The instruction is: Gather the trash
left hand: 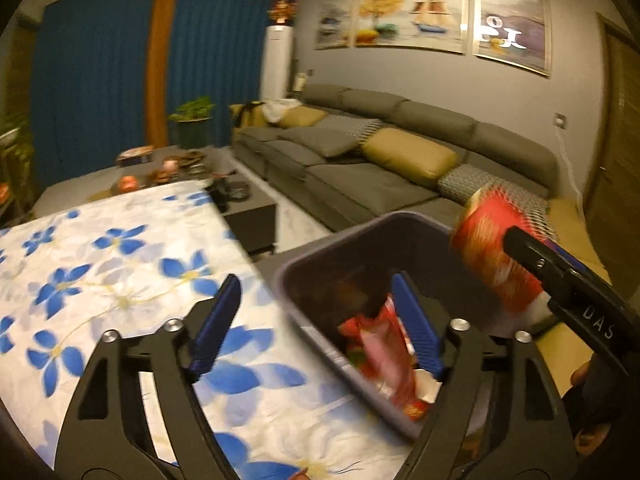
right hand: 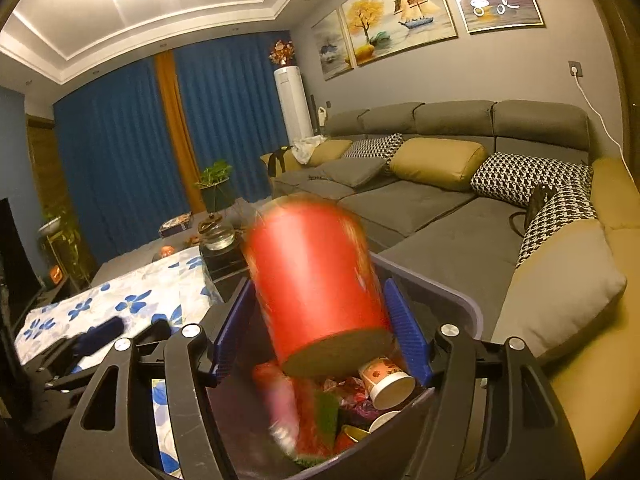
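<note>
A dark grey bin stands by the table with the blue-flowered cloth. My left gripper is open over the bin's near rim, with nothing between its pads. A blurred red wrapper shows inside the bin below it. My right gripper hangs over the bin with a red cup tilted and blurred between its jaws. Small gaps show between the cup and both blue pads. In the bin lie the wrapper, a white paper cup and other trash. The red cup also shows in the left wrist view.
A grey sofa with yellow and patterned cushions runs along the right behind the bin. A low dark coffee table with small items stands beyond the flowered table. A person's hand holds the right gripper at the lower right.
</note>
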Demonstrator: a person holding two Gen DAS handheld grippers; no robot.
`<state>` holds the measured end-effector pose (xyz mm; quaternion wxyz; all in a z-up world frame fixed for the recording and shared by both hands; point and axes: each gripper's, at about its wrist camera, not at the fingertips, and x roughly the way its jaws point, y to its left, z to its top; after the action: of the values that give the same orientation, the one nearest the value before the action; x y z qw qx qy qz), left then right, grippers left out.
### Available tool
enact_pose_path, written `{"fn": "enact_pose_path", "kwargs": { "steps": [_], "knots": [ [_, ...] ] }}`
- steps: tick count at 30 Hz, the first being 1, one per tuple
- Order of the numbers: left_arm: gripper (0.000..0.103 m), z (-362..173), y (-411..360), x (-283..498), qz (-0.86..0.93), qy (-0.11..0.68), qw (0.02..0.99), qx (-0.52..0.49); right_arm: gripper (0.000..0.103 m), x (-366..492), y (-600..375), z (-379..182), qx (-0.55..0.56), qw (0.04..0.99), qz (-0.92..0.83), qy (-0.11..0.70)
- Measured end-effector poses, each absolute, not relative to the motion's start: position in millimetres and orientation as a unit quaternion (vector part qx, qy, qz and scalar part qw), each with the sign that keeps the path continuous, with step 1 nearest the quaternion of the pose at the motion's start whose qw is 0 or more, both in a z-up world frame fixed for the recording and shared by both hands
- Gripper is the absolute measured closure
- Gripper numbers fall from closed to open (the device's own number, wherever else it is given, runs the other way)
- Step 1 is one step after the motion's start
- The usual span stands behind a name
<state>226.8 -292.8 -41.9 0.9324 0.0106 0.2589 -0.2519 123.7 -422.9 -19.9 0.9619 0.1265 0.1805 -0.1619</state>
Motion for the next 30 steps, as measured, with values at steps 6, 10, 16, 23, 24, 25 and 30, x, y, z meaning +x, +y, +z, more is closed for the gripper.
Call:
{"fn": "enact_pose_path", "kwargs": {
  "steps": [6,10,16,23,24,25,30],
  "knots": [
    [0.012,-39,-261,213,-0.197,0.258,0.946,0.016,0.021,117,-416,-18,0.108,0.963,-0.172,0.178],
    [0.007,-35,-239,197,-0.178,0.252,0.951,0.016,0.014,102,-401,-13,0.089,0.965,-0.176,0.173],
    [0.006,-29,-207,169,-0.140,0.243,0.960,0.022,0.006,79,-368,-11,0.057,0.968,-0.168,0.176],
    [0.006,-26,-165,139,-0.103,0.244,0.964,0.025,0.006,59,-336,-7,0.062,0.970,-0.151,0.181],
    [0.006,-25,-161,137,-0.101,0.245,0.964,0.025,0.006,56,-332,-6,0.060,0.969,-0.153,0.183],
    [0.006,-25,-155,132,-0.098,0.245,0.964,0.025,0.006,53,-326,-5,0.057,0.969,-0.154,0.184],
    [0.006,-18,-134,108,-0.088,0.235,0.968,0.027,0.006,34,-299,-2,0.041,0.970,-0.155,0.184]
  ]
}}
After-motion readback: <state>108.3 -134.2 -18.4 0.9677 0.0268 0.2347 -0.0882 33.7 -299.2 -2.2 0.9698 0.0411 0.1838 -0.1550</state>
